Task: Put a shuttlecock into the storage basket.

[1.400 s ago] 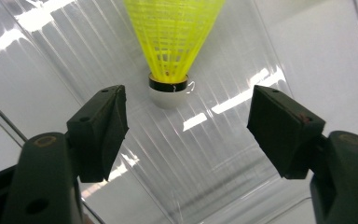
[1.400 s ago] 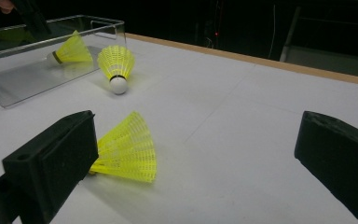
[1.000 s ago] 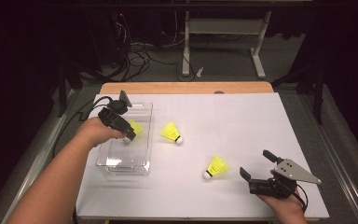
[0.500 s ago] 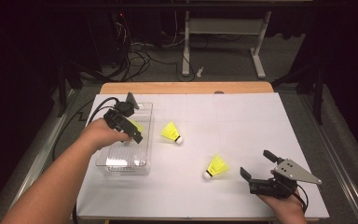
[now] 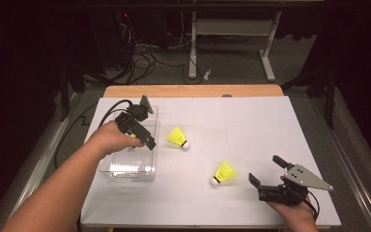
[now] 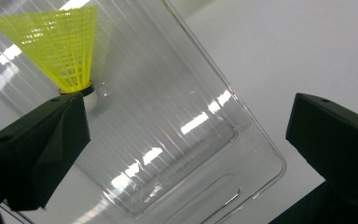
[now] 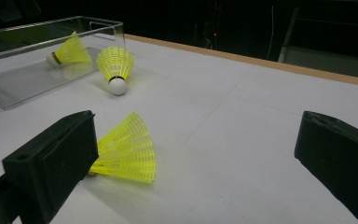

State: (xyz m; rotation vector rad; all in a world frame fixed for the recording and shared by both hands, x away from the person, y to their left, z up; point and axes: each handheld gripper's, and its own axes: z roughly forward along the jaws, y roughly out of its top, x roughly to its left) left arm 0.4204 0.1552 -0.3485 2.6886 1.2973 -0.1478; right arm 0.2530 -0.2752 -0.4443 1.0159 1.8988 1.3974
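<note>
**Shuttlecock's in the box, left tongs let go**

So the left tongs (image 5: 142, 130) hang over the clear plastic rectangular box (image 5: 150, 166) at the left of the white-covered counter (image 5: 251, 125). Their jaws have just been opening and now stand wide apart with nothing between them. In the left gripper view the yellow mesh shuttlecock with a white cork tip (image 6: 60, 46) lies on the box floor, just past one jaw.

Two more yellow shuttlecocks lie out on the counter: one (image 5: 178, 137) just beside the box, another (image 5: 223, 173) nearer the right tongs (image 5: 265, 171). Those rest low at the near right edge, jaws spread and empty, with that second shuttlecock close by the left jaw in the right gripper view.
</note>
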